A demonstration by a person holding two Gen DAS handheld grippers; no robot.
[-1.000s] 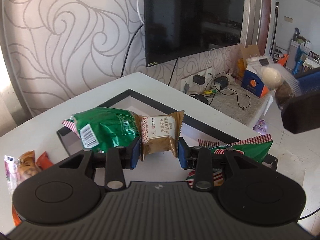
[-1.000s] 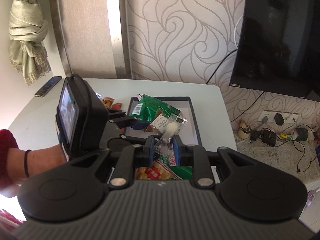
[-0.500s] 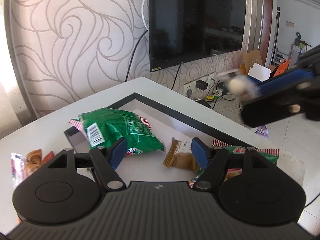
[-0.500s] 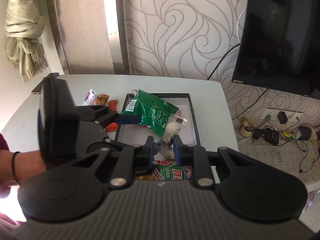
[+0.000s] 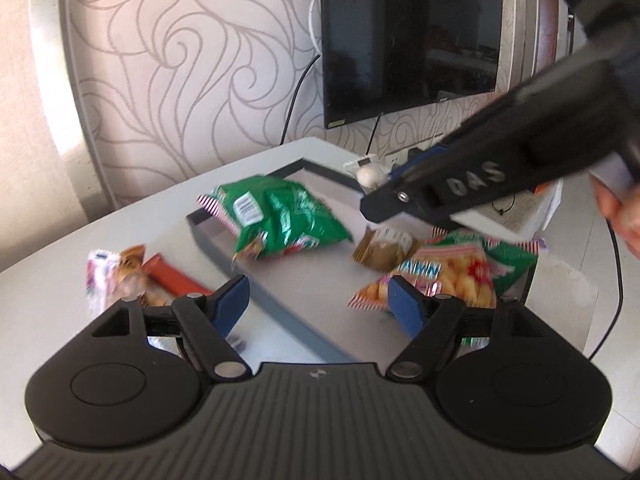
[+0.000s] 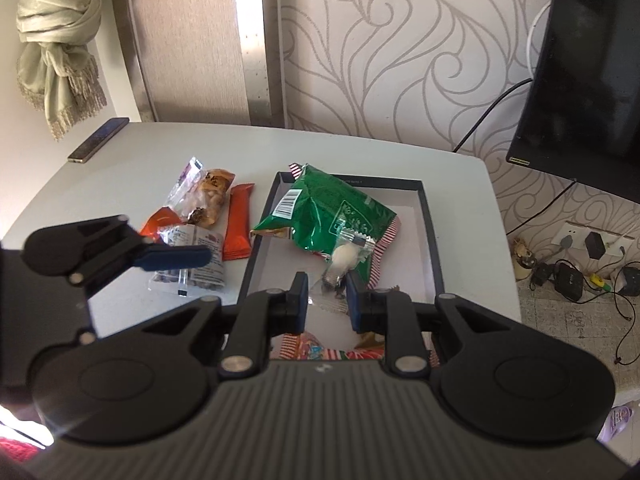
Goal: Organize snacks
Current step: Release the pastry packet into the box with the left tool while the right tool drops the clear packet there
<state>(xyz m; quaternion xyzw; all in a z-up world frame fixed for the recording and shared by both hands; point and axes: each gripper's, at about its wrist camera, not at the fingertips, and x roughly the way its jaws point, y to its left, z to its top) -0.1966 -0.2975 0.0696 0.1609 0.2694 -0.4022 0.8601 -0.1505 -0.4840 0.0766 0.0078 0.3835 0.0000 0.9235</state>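
A dark shallow tray [image 6: 429,216] on the white table holds a green snack bag [image 6: 332,212], a brown packet [image 5: 384,250] and a green-and-red crisp bag [image 5: 452,272]. My right gripper [image 6: 327,300] is shut on a clear packet with a white ball [image 6: 344,258], above the tray; it also shows in the left wrist view [image 5: 370,174]. My left gripper [image 5: 318,304] is open and empty, over the tray's near-left edge. Several snacks lie left of the tray: an orange bar [image 6: 239,222], a nut packet [image 6: 210,196] and a clear packet [image 6: 192,268].
A dark remote-like bar [image 6: 98,140] lies at the table's far left corner. A TV [image 6: 592,64] hangs on the wall to the right. Sockets and cables [image 6: 580,264] are on the floor beyond the table's right edge.
My left gripper opened, left the brown packet in the tray and pulled back to the left. My right gripper moved over the tray with the white ball packet.
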